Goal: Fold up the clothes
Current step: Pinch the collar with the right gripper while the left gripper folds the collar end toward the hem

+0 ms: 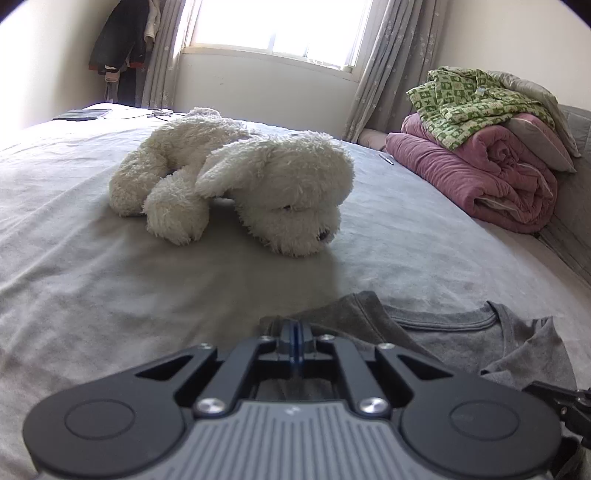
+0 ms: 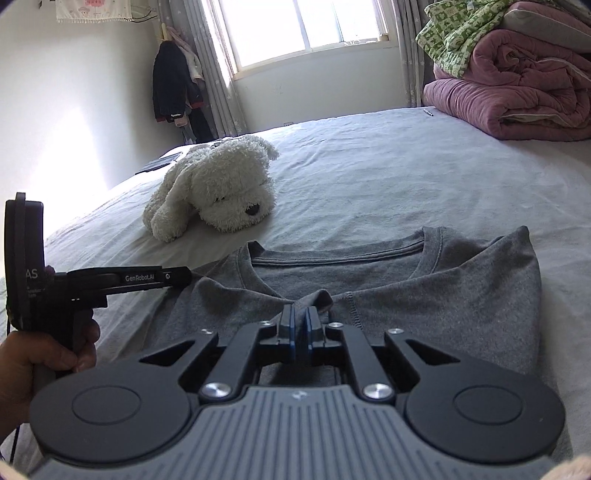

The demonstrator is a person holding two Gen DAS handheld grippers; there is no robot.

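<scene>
Your right gripper [image 2: 299,321] sits nearest, its jaws a narrow gap apart over a bunched hem or sleeve edge of the grey T-shirt [image 2: 424,295]; fabric rises just ahead of the fingertips, but whether the pads pinch it cannot be told from this view. Your left gripper [image 1: 297,332] is closed, its fingers together at the shirt's left shoulder edge; a fold of cloth lies right at the tips, and a grip on it looks likely but is not certain. In the right wrist view your left hand [image 2: 33,365] holds that tool beside the shirt. The shirt lies on the bed sheet [image 2: 369,177], collar away from you, sides already turned inward. Judgement: a mid-fold step, the sleeve or side being brought across. The next move calls for both edges carried evenly toward the collar, laid flat, then released. Beyond lies a white plush dog [image 1: 236,177], well apart from the shirt. Farthest, folded quilts [image 1: 491,147] are stacked by the window [image 1: 277,26].
</scene>
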